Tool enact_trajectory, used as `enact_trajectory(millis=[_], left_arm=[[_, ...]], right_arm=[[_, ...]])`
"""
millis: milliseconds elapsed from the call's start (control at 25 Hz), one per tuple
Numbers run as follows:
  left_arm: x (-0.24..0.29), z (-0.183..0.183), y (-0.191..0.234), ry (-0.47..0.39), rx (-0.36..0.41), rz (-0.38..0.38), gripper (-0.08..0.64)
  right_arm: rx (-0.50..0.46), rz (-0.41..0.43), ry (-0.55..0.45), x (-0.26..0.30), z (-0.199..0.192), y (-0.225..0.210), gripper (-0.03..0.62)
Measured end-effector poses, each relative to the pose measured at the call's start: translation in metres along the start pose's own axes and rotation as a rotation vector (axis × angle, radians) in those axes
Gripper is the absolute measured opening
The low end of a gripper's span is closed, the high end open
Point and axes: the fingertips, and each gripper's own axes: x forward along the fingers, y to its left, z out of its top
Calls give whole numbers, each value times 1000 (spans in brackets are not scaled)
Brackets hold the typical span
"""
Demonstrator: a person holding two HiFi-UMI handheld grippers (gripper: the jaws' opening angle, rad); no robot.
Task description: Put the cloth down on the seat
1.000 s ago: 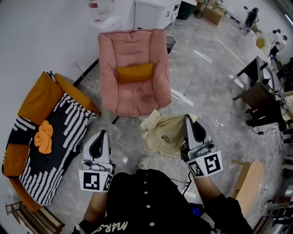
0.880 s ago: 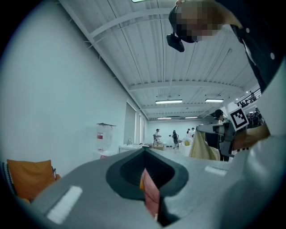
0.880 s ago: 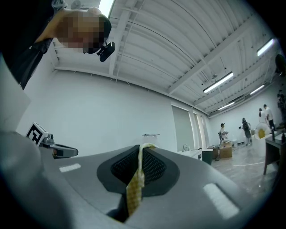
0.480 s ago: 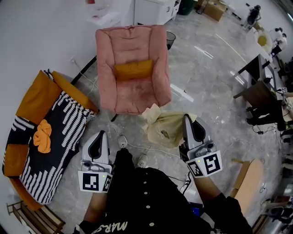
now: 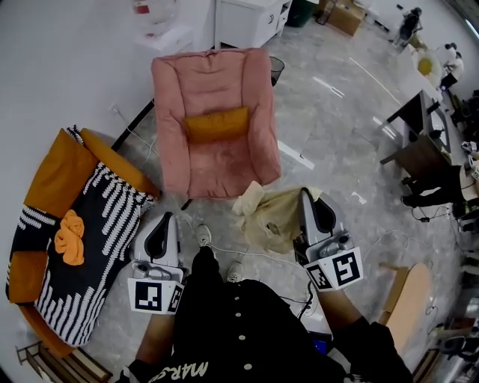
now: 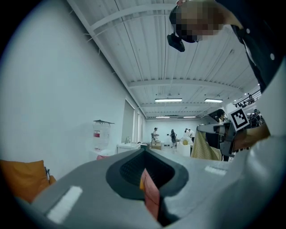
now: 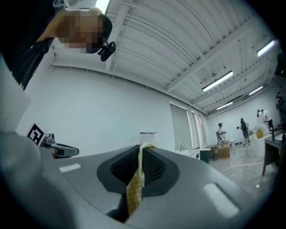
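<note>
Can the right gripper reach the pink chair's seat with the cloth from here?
Probably not yet, but the way looks free. The right gripper, jaws shut on the cloth, is short of the pink chair's seat. Only bare floor and a thin cable lie between, so a step closer should do.

White capital letters cross the person's black shirt [image 5: 247, 329], upside down at the head view's lower edge; only "MAR" reads clearly. The cubes on the left gripper [image 5: 163, 221] and the right gripper [image 5: 308, 197] carry black-and-white square codes, no words. The red label on the white dispenser [image 5: 153, 10] is too small to read.
</note>
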Motion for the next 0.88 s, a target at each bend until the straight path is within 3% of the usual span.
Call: enact_trajectory(millis=[880], left_arm=[[130, 10, 111, -15, -29, -23, 0]], right_arm=[[-15, -6, -3, 171, -3, -21, 34]])
